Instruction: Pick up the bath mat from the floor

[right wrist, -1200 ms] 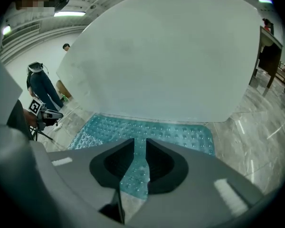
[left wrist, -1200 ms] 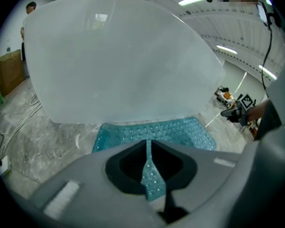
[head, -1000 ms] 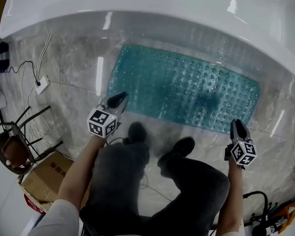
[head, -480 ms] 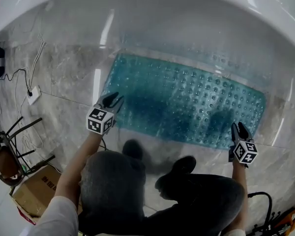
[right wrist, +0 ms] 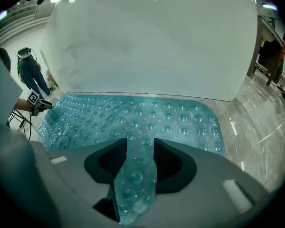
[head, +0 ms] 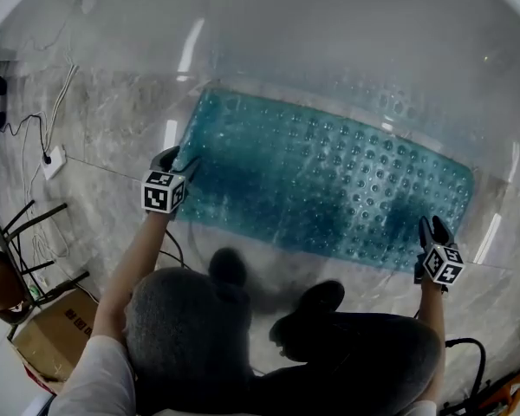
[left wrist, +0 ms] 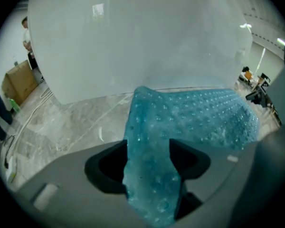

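Left gripper view: left claw (left wrist: 149,160) jaws were opening, spread, with the bath mat (left wrist: 199,118) corner showing in the gap between them. I judged no squeeze on it yet.

Right gripper view: right claw (right wrist: 140,163) jaws were also opening, the gap narrower. A strip of the mat's near edge filled that gap, not yet clamped as far as I could tell.

Head view: the mat lay flat on the floor (head: 113,146). The left claw was at the mat's 8 o'clock corner and the right claw at its 4 o'clock corner. The bathtub (head: 347,50) wall stood along the mat's 12 o'clock edge, just beside it.

Risks, as judged:
- Closing too shallow on the edge. The mat looked thin, slick and bubbled, so a lip-only bite could slide out on the lift.
- Uneven bite. The left claw stood wider than the right, so one corner might catch before the other and the mat would hang skewed or peel free of one claw.
- The underside may cling to the glossy floor. A straight upward pull could tear the edge from the jaws, so peeling from one corner seemed safer.
- The far edge might drag against the tub wall as the mat rose.
- The person's feet (head: 316,297) were near the 6 o'clock edge. A foot on the mat would pin it.
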### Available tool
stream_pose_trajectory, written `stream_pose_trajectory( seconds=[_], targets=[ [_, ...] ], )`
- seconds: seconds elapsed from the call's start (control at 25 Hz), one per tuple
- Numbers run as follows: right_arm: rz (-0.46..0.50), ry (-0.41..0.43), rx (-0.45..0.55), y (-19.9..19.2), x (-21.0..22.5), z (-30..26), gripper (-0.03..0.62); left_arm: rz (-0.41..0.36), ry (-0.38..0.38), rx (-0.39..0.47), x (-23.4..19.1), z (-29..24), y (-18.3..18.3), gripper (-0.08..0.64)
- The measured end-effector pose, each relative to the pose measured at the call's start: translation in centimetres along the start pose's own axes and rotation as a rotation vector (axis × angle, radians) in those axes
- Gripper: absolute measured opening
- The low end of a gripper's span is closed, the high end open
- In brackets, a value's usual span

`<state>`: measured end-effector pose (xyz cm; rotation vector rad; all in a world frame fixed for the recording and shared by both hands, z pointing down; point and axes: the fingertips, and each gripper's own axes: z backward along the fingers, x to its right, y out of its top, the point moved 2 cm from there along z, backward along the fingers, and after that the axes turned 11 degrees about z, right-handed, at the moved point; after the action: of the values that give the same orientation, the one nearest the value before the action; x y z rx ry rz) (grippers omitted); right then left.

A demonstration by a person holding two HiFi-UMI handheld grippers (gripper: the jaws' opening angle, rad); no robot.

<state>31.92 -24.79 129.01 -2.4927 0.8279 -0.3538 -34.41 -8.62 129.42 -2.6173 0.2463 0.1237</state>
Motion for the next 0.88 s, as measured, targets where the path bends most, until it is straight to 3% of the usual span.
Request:
stream_pose_trajectory(
  seconds=[0.16, 0.28, 0.44, 0.6, 0.76, 0.88],
  targets=[
    [0.011, -0.015, -0.014, -1.5, 1.1, 0.6, 0.184, -0.003, 0.002, -0.087, -1.4, -1.3, -2.2, 0.355],
    [0.012, -0.002, -0.010, -2.6, 1.0, -0.5, 0.190, 0.069, -0.029, -0.165, -2.3, -1.8, -3.3, 0.447],
    [0.004, -0.007, -0.023, -4.4, 2.6, -0.8, 0.205, 0.127, -0.017, -0.216, -1.6, -3.0, -4.2, 0.440],
    [0.007, -0.021, -0.034, -5.3, 4.4, -0.2, 0.226, 0.119, -0.044, -0.221, 0.0, -3.6, -4.9, 0.326],
    [0.020, -0.023, -0.055, -5.8, 5.5, -0.3, 0.252, 0.134, -0.129, -0.204, 2.0, -2.6, -5.0, 0.132],
    [0.016, -0.042, -0.071, -6.1, 7.3, -0.3, 0.259, 0.088, -0.142, -0.200, 3.7, -2.3, -4.7, 0.043]
  ],
)
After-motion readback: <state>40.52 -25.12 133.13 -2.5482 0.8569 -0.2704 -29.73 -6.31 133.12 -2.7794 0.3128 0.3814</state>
